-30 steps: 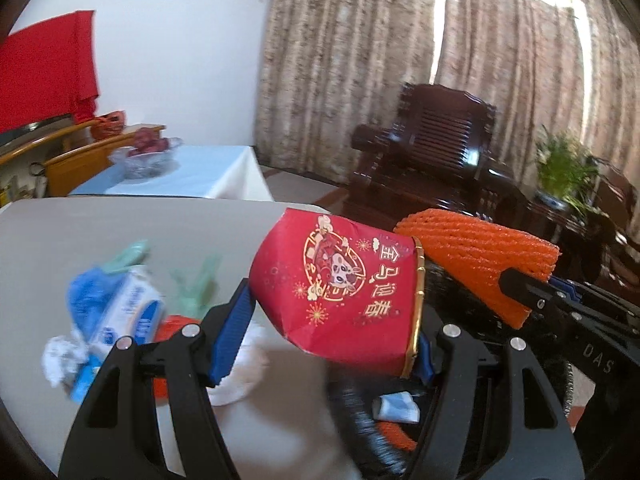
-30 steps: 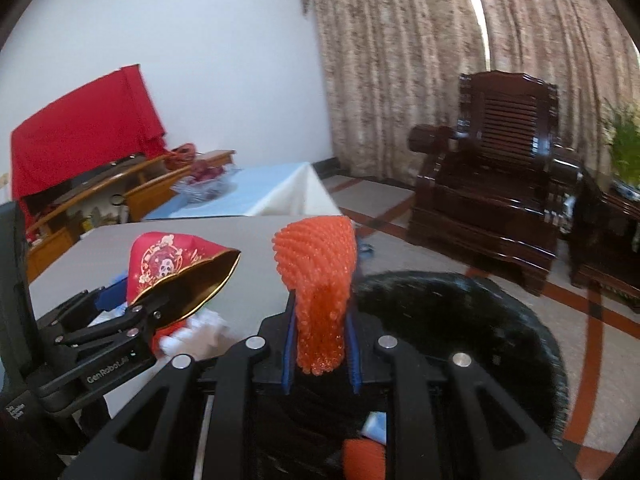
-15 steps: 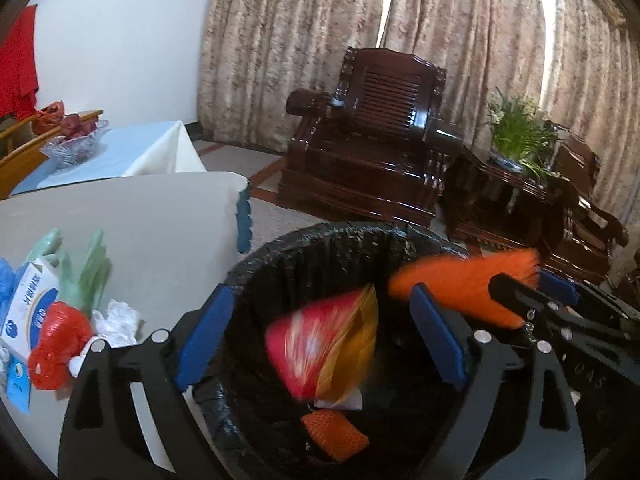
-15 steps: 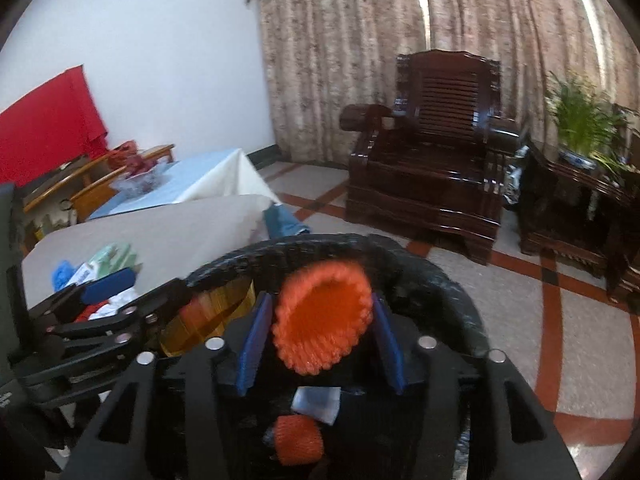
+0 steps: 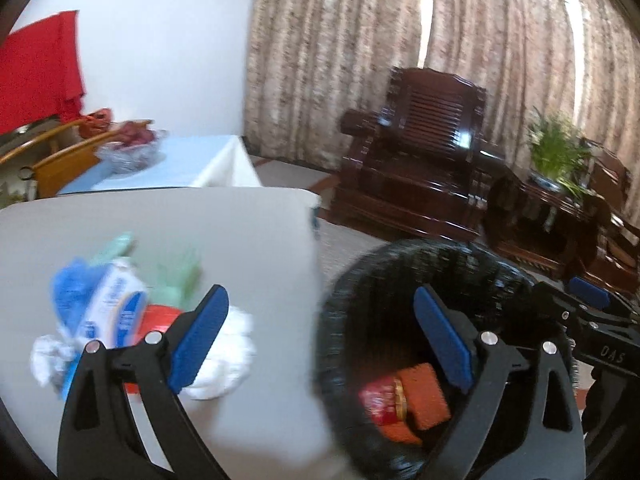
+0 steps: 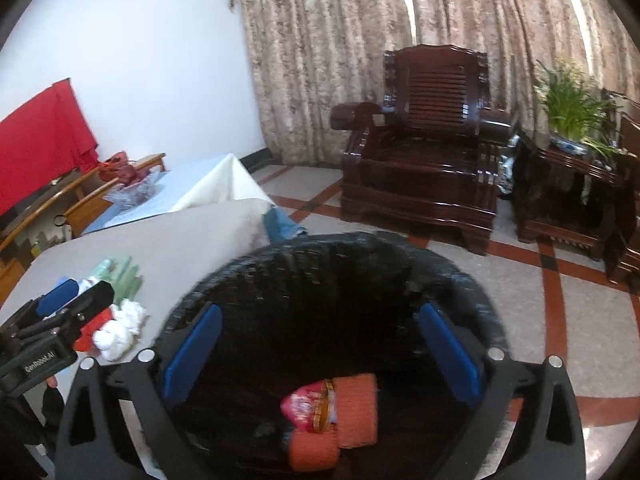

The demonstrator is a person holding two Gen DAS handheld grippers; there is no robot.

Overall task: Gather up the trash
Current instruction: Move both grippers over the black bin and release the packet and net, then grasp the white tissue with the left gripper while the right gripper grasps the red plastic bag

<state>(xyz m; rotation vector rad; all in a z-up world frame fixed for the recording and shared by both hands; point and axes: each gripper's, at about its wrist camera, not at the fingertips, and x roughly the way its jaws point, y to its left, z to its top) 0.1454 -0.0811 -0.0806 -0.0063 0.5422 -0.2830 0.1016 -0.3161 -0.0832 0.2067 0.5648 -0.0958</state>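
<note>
grey table [image 5: 240,240] beside a black bin [image 6: 360,264]: red cup [image 6: 306,406] and orange net [image 6: 356,408] binned; left gripper [image 5: 320,340] wide, empty, right gripper [image 6: 320,344] opening, empty; pile [image 5: 120,320] left on the table

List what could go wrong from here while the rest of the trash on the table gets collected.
1. The leftover pile is a tangle of white tissue, a blue-and-white packet and a red piece; one grab may drag neighbours off the table.
2. The black bin sits close to the table edge, so a swinging tool could knock it.
3. The left tool and right tool, its jaws opening and empty, work close together and may collide.
</note>
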